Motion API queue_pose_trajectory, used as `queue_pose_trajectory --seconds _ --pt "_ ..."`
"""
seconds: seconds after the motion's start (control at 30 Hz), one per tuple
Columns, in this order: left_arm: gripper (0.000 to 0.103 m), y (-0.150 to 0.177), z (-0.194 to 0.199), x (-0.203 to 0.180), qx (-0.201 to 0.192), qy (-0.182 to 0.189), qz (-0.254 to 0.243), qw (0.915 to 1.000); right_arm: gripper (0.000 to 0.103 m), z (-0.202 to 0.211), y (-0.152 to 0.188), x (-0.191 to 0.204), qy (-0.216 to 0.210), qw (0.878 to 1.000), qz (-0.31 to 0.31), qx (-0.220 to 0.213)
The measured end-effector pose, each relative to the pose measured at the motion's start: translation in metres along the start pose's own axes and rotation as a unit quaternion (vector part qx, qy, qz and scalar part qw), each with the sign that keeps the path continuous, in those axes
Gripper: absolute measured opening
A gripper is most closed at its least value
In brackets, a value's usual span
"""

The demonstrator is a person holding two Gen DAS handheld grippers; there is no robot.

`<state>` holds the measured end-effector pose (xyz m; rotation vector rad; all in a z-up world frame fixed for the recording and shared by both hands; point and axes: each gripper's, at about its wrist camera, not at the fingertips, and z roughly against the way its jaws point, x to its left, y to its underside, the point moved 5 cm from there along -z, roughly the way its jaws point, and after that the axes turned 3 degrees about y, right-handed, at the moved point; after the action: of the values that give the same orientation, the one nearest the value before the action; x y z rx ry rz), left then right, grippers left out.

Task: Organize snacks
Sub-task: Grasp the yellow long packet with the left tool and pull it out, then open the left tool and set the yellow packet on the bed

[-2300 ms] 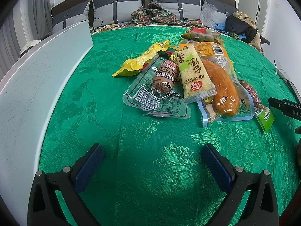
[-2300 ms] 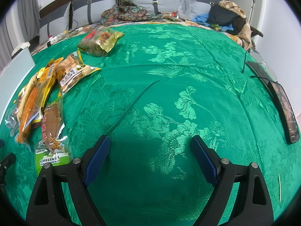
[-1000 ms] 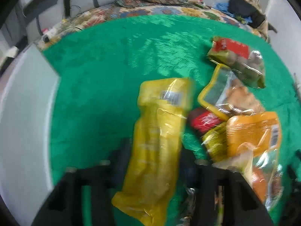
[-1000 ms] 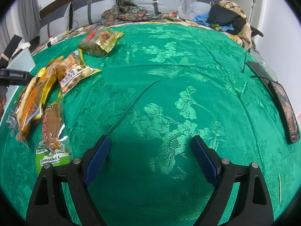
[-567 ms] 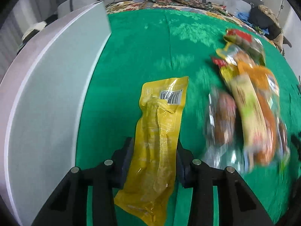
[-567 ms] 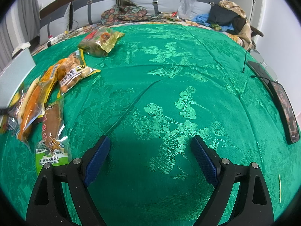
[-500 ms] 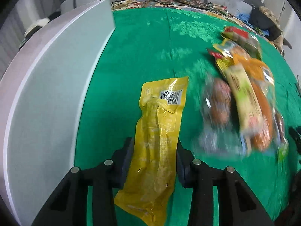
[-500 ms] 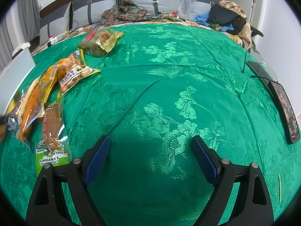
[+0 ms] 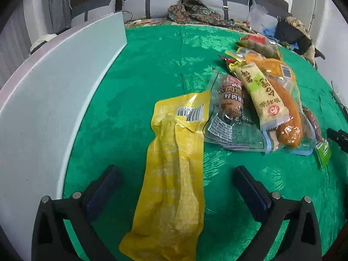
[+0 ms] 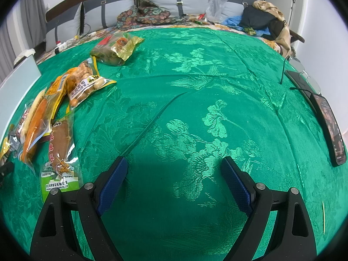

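Observation:
A long yellow snack packet (image 9: 178,130) lies flat on the green cloth (image 9: 152,65), to the left of the snack pile. My left gripper (image 9: 176,174) straddles its near half. Its jaws are opening, and both pads stand well clear of the packet. The pile holds a sausage packet (image 9: 230,100), a pale bar (image 9: 258,91) and an orange sausage (image 9: 287,113). My right gripper (image 10: 174,169) hangs open over bare cloth with nothing between its fingers. In the right wrist view the pile lies at far left, with a brown snack packet (image 10: 61,148) nearest.
A tall white panel (image 9: 54,97) borders the cloth on the left, close to the yellow packet. A peanut packet (image 10: 84,84) and a mixed-snack bag (image 10: 117,47) lie further back. A phone (image 10: 330,130) and cable rest at the right edge. Cushions and clothes line the back.
The left gripper carried the yellow packet left, away from the pile and toward the white panel, then opened its jaws; the packet now lies free. The right gripper has not moved.

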<state>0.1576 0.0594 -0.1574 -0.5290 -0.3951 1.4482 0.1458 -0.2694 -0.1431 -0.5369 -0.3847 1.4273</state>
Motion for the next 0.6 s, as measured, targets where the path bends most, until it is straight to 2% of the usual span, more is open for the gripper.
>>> queue_pose_trajectory --seconds 0.6 --pt "0.103 0.0 -0.0001 -0.0004 -0.014 -0.004 0.004 0.9999 0.091 0.0001 0.0 0.0001 0.0 1.0 0.0 0.0"
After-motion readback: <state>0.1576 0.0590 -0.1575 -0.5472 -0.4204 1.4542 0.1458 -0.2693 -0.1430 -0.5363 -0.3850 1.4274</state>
